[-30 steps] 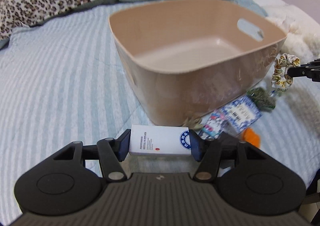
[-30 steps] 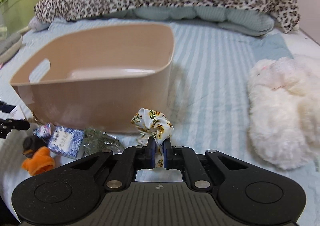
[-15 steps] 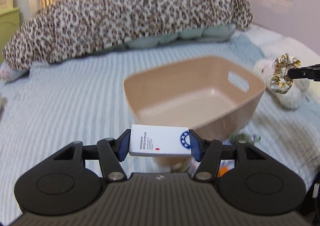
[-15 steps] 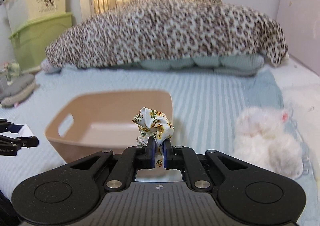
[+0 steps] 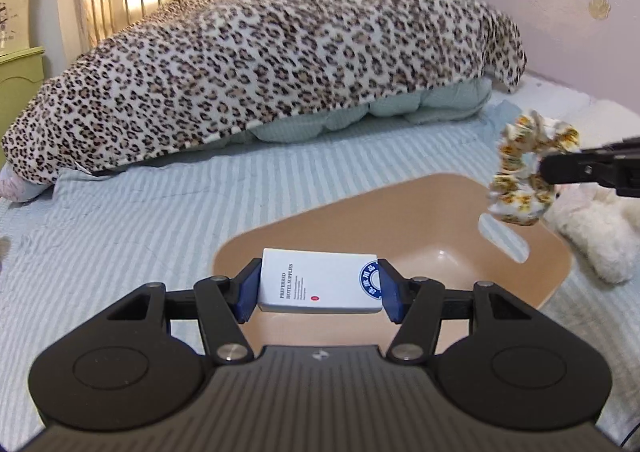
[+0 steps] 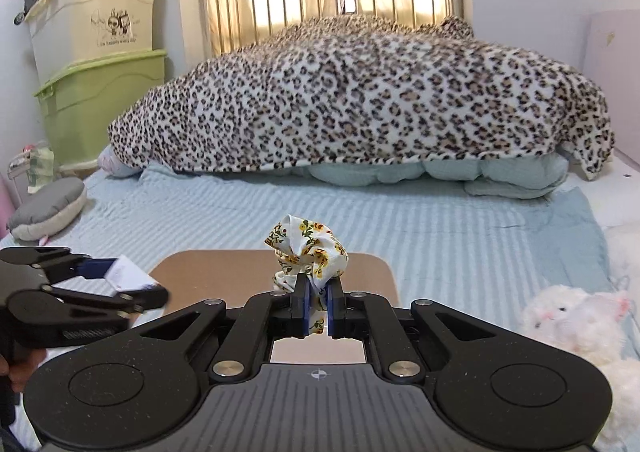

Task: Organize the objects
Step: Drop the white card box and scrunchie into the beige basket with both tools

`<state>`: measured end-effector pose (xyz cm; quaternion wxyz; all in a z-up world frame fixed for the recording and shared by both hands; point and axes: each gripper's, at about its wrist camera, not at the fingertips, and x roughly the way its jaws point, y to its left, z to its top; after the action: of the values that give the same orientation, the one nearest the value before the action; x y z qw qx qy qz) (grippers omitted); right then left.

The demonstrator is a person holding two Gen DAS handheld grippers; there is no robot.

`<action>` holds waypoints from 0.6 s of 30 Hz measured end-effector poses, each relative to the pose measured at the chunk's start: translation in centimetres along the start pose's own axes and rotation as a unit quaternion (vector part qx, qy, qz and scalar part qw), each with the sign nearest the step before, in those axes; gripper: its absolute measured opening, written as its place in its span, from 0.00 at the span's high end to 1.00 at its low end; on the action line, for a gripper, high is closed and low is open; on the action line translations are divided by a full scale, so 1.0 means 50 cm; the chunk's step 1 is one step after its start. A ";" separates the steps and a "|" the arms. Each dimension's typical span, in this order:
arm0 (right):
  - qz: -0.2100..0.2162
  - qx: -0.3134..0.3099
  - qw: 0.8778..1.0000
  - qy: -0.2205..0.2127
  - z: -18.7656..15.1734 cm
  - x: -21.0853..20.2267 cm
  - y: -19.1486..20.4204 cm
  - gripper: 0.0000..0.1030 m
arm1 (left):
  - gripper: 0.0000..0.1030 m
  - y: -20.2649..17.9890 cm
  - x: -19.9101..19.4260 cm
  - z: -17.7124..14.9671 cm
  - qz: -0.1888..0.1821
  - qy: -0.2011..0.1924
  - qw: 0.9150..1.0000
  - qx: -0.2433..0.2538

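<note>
My left gripper (image 5: 319, 284) is shut on a white box with blue print (image 5: 319, 279), held flat above the near edge of the tan plastic bin (image 5: 554, 272) on the bed. My right gripper (image 6: 318, 302) is shut on a floral scrunchie (image 6: 306, 248) and hangs over the same bin (image 6: 376, 272). In the left wrist view the scrunchie (image 5: 524, 168) dangles over the bin's right side from the right gripper's black fingers (image 5: 584, 170). In the right wrist view the left gripper (image 6: 120, 284) with the box (image 6: 128, 274) shows at the bin's left edge.
The bed has a pale blue striped cover (image 5: 140, 220). A leopard-print blanket over pillows (image 5: 260, 84) lies behind the bin. A white plush toy (image 6: 580, 320) lies right of the bin. Storage boxes (image 6: 96, 64) stand beyond the bed's left side.
Both grippers have risen and tipped up from beside the bin to above it, carrying the box and the scrunchie. The small items by the bin's front have dropped out of view.
</note>
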<state>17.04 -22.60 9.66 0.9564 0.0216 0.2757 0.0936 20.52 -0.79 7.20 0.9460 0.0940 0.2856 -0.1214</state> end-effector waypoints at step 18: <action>-0.018 -0.055 0.990 0.125 -0.088 0.149 0.052 0.63 | 0.23 -0.012 0.126 -0.038 0.007 0.096 0.995 -0.010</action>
<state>20.46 -18.68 2.30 0.9156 -0.0482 0.3881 0.0934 24.46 -2.01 2.00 0.9160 0.0979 0.3754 -0.1025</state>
